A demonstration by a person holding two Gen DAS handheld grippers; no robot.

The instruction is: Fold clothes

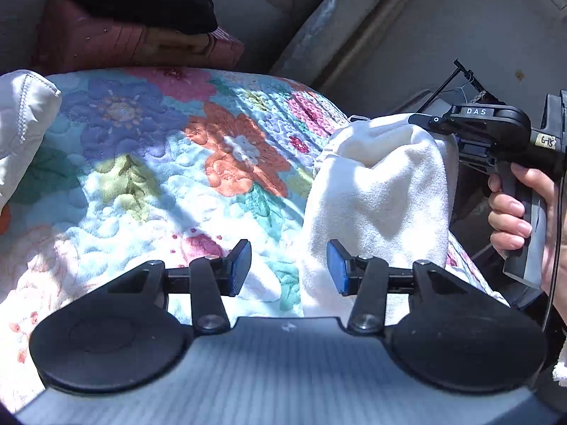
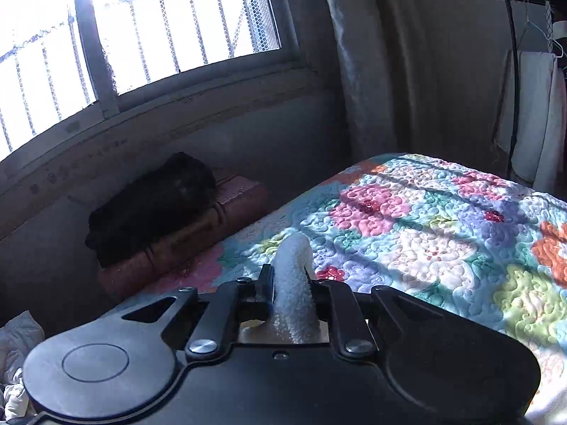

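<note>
A bed is covered by a floral quilt (image 2: 443,233), lit by patchy sunlight. A barred window (image 2: 141,32) is set in the grey wall, a grey curtain (image 2: 358,71) is hung beside it, and a clothes rack (image 2: 515,81) is seen beyond.

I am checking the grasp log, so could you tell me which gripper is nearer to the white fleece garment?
Right. The right gripper is clamped on a fold of the white fleece garment, lifting it above the floral quilt. The left gripper is open, beside the hanging cloth, not gripping it.
</note>
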